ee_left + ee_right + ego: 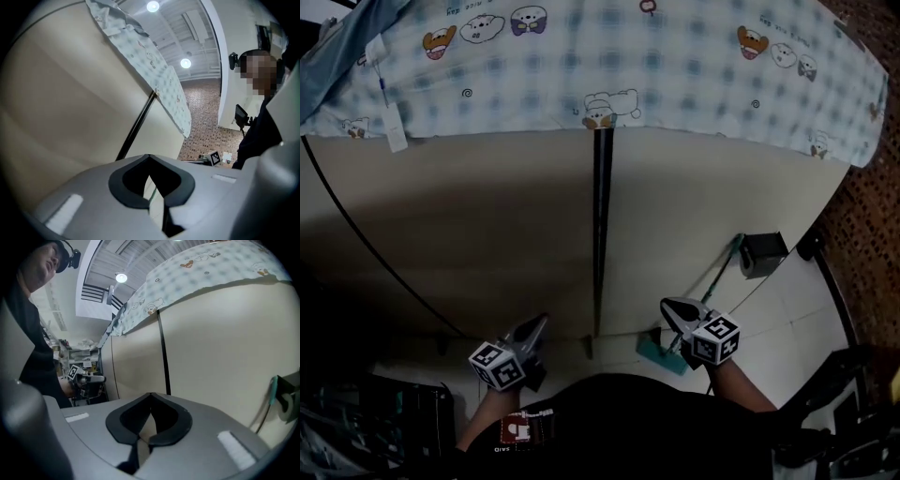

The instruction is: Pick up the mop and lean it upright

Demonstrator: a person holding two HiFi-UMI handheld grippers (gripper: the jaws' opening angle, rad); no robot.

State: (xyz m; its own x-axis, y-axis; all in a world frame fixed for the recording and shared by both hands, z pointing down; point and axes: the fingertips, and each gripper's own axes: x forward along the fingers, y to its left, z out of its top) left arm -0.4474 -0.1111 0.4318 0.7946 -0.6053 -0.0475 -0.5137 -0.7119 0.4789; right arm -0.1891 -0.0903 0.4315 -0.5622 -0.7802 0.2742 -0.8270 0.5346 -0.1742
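The mop has a teal head (660, 354) on the floor at the foot of the beige wall. Its thin teal handle (719, 272) slants up and right toward a dark box (762, 253). In the right gripper view the handle's top (272, 390) shows at the right edge. My right gripper (673, 312) hangs just above the mop head, shut and empty, apart from the handle. My left gripper (536, 327) is further left, facing the wall, also shut with nothing in it. Both gripper views show the jaws (149, 157) (151, 394) closed tip to tip.
Beige partition panels (487, 216) with a black vertical seam (602, 225) fill the view ahead. A checked cartoon-print cloth (675, 56) drapes over the top. Dark equipment stands at bottom left (384, 422) and bottom right (844, 412). White floor tiles (787, 309) lie to the right.
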